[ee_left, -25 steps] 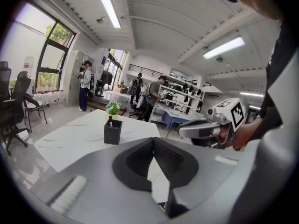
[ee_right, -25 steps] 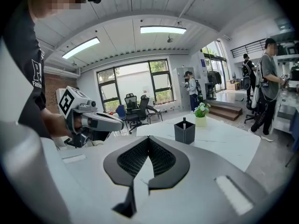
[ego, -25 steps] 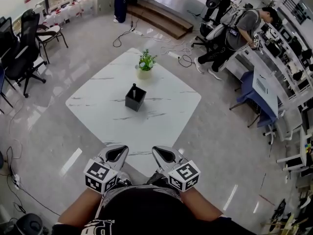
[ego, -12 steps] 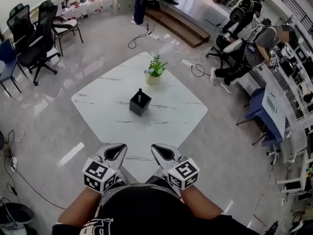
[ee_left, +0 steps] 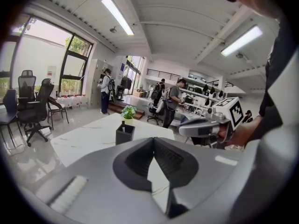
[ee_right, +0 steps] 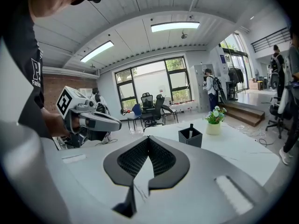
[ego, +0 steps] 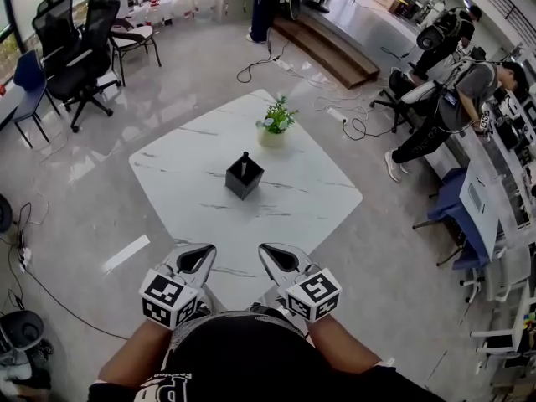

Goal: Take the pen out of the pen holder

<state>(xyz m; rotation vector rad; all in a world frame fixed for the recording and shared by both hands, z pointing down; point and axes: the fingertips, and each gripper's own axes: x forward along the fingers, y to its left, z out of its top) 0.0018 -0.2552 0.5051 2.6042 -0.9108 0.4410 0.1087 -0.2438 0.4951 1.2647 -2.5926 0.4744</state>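
The left claw point(ego: 198, 259) and right claw point(ego: 280, 259) are hanging pressed together, empty, well short of the pen point(ego: 244, 159) standing in the pen holder point(ego: 244, 181) mid-bench point(ego: 188, 162), so one should be spreading before dropping over the pen's top.

Only the top of the pen point(ego: 244, 158) shows above the pen holder point(ego: 244, 181) — the rest is hidden inside, and it is too small to tell its tip or cap. The table's point(ego: 318, 199) near corner lies hidden behind the left gripper point(ego: 203, 252), the right gripper point(ego: 268, 251) and the person's chest — the person's arms point(ego: 134, 354) are cut off by the head view's lower edge.
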